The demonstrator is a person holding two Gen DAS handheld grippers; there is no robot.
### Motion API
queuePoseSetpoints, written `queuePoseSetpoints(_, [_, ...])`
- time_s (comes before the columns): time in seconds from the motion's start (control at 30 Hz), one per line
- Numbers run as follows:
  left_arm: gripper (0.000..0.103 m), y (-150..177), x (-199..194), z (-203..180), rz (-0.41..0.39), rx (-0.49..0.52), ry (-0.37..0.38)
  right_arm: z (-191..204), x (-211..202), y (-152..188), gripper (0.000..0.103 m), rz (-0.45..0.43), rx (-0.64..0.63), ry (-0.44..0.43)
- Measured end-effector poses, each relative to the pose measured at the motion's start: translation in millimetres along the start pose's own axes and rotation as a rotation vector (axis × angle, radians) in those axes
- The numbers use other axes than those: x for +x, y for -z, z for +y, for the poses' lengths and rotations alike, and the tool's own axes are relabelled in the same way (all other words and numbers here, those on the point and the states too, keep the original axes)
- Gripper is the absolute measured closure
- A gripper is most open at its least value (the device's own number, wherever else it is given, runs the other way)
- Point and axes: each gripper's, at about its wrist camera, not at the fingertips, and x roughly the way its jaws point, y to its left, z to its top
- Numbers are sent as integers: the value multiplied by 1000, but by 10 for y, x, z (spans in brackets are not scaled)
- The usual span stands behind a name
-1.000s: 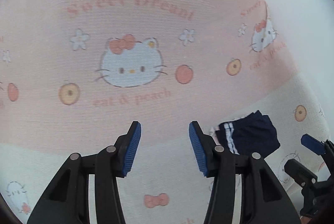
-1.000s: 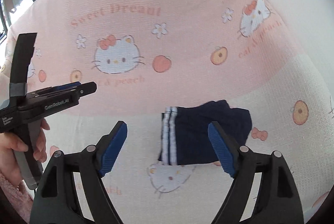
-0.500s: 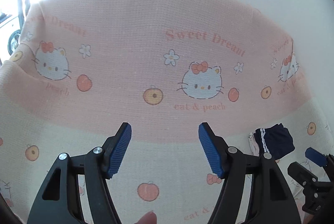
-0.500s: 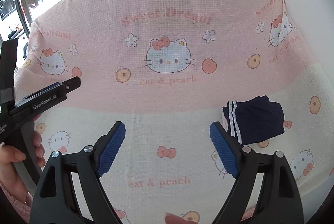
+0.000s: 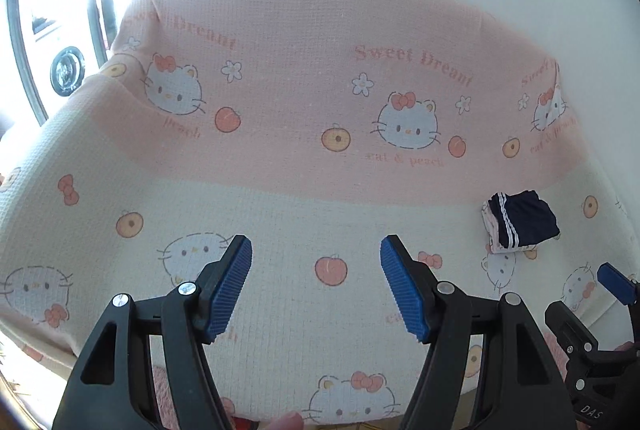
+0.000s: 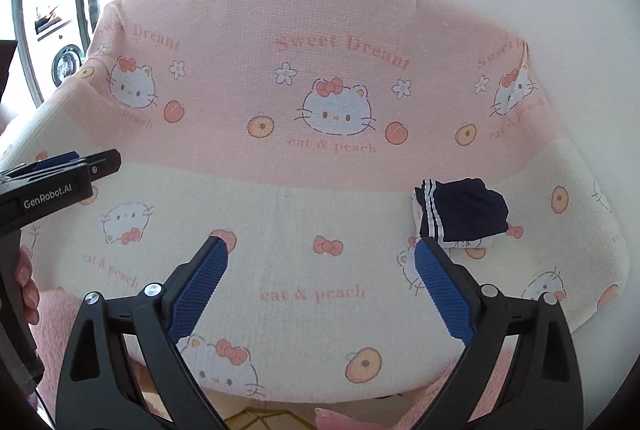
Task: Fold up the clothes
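a small navy garment (image 5: 522, 221) with two white side stripes lies folded into a compact rectangle on a pale folded piece, at the right of both frames (image 6: 460, 211), flat on the cream band.

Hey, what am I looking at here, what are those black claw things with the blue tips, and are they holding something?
They are hand-held grippers, one in each of a person's hands, each carrying a camera that looks out along its fingers. One picture shows the left gripper, the other the right gripper. Both are open and hold nothing. Below them lies a pink and cream cat-print blanket. On it, to the right, sits a folded navy garment with white stripes, apparently atop a paler folded piece.
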Motion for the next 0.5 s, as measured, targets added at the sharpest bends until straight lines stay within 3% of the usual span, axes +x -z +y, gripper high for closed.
queuePoseSetpoints(0.2, [34,458,-368,-39,11,-2,29,-82,-174,362,7,55,89,-34])
queuePoseSetpoints(0.37, [34,802,-565,-117,27,7,128,-46,-272,543,7,66,77,-34])
queuePoseSetpoints(0.5, [34,933,-656,-146,33,24,127,4,-315,634,7,65,54,-36])
